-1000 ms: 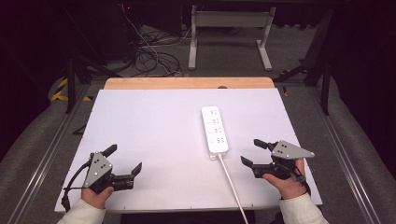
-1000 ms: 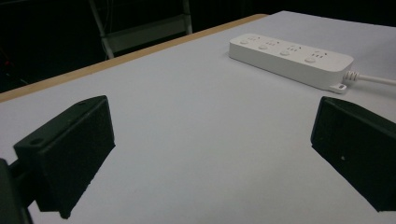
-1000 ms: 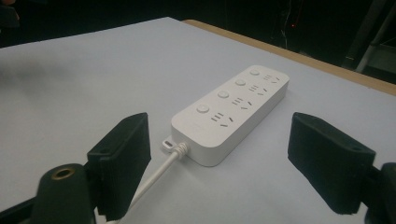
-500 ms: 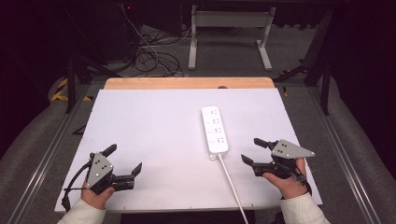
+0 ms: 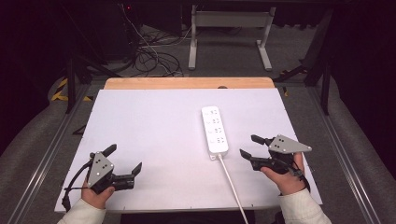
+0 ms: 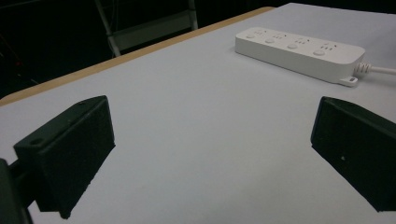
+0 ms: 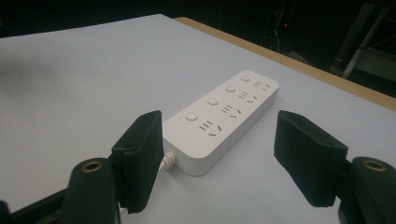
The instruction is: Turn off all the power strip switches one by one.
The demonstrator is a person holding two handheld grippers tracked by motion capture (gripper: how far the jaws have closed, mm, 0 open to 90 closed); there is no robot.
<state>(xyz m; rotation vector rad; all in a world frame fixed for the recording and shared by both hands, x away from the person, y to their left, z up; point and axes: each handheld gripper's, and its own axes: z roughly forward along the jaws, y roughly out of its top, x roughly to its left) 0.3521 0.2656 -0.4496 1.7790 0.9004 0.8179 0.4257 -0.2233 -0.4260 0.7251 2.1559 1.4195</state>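
While a white power strip [image 5: 215,130] lies flat on the white tabletop [image 5: 154,126], a person at its near edge holds a two-jaw tool in each hand. The strip sits right of the tabletop's middle, its length running away from the person, four sets of sockets and four round buttons facing up. Its white cord [image 5: 231,179] leaves the strip's near end and trails off the near edge of the tabletop.

The right tool [image 5: 254,148] hovers just beside the strip's near end, on its right, jaws pointing toward it. Those jaws have just been closing but stand apart, released, with nothing pressed between them; in the right gripper view the strip's near end [image 7: 224,121] appears in the gap beyond the black jaws, clear of both pads. A grey three-cornered plate tops this tool.

The left tool [image 5: 123,161] is well apart from the strip, near the tabletop's near left corner. Its jaws are spread wide and hold nothing; in the left gripper view the strip [image 6: 299,51] lies far off across bare white surface.

A wooden strip [image 5: 187,83] borders the tabletop's far edge.
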